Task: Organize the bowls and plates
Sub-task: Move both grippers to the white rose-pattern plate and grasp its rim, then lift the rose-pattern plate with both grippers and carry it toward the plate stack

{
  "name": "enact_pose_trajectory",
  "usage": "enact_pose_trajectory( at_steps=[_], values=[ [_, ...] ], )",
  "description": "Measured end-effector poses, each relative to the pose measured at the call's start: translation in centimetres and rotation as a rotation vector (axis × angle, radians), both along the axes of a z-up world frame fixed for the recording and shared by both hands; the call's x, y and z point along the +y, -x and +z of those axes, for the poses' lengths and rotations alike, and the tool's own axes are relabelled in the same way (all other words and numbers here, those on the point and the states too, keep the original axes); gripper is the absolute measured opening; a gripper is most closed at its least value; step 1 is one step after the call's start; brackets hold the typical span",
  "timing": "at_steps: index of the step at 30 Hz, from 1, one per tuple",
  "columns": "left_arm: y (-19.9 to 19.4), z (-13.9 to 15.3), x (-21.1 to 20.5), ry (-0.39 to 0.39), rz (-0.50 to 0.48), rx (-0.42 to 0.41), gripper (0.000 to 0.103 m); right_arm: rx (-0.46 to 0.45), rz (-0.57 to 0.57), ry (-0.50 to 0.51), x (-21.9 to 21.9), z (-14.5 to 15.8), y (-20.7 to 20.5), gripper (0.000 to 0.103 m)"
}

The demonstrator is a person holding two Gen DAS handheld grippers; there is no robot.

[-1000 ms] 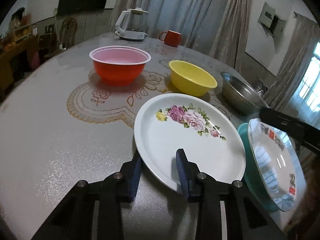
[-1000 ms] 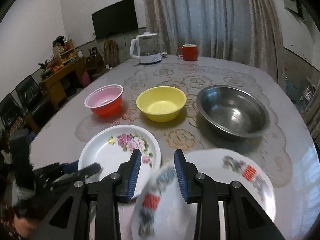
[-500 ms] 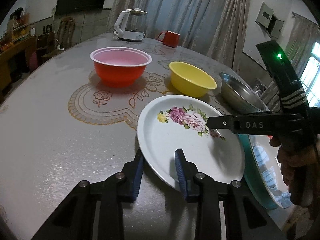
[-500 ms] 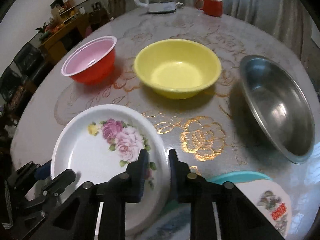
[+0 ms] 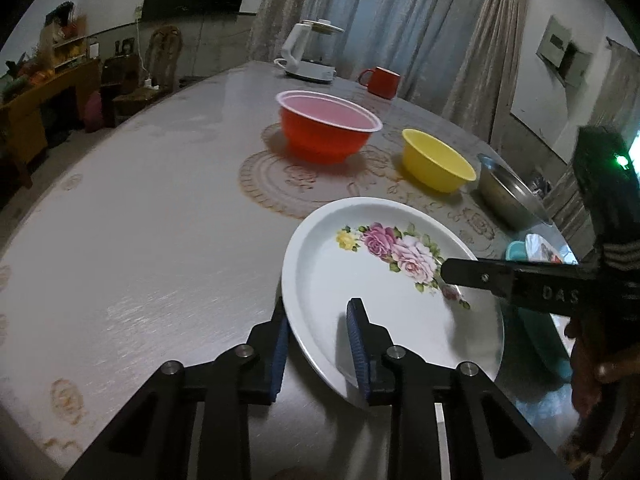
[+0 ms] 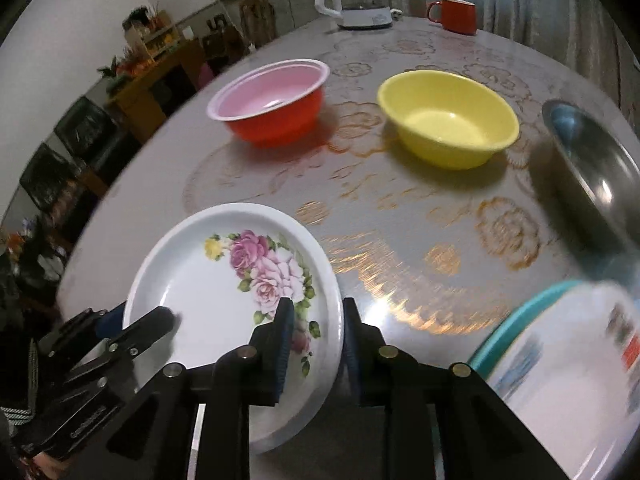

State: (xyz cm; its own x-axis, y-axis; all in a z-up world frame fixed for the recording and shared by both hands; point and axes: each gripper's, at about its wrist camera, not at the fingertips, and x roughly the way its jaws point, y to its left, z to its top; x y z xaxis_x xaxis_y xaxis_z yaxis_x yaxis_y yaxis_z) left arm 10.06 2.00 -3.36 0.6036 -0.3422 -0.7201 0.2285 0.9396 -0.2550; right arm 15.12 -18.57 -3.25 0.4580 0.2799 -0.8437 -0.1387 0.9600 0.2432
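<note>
Since a second ago my right tool (image 6: 314, 346) has left the patterned plate (image 6: 576, 380) on the teal plate (image 6: 516, 320) and dropped to the rose plate (image 6: 224, 280); both tools have just been closing. Item: rose plate, on the table (image 5: 160, 240), nearer me than the red bowl (image 5: 326, 130). Left tool (image 5: 318, 346) straddles its near rim, right its opposite rim; I cannot tell whether either is clamped. Risk: uneven lifting tilts the plate, and a shallow rim bite slips.
</note>
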Motion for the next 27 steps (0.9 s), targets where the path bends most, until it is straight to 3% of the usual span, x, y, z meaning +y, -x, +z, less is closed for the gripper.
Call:
enact_pose_trajectory(
  at_steps=[5,10,13,17,27],
  values=[
    [1.0,0.0,0.7,0.003,-0.029,-0.009,0.039,-0.053,-0.011,-0.076,0.8,-0.7,2.8,0.034],
    [1.6,-0.1,-0.5,-0.054,-0.065,-0.049,0.064,-0.135,-0.011,-0.045,1.4,-0.8,4.5,0.035],
    [1.7,-0.2,-1.2,-0.1,-0.067,-0.073,0.065,-0.179,-0.01,-0.019,1.7,-0.9,5.5,0.035],
    [1.6,-0.3,-1.1,-0.1,-0.053,-0.084,0.064,-0.237,-0.005,0.02,2.2,-1.2,5.6,0.035],
    [1.6,-0.6,-1.8,-0.115,0.0,-0.119,0.063,-0.246,0.002,0.02,2.5,-1.2,5.3,0.043]
  ],
)
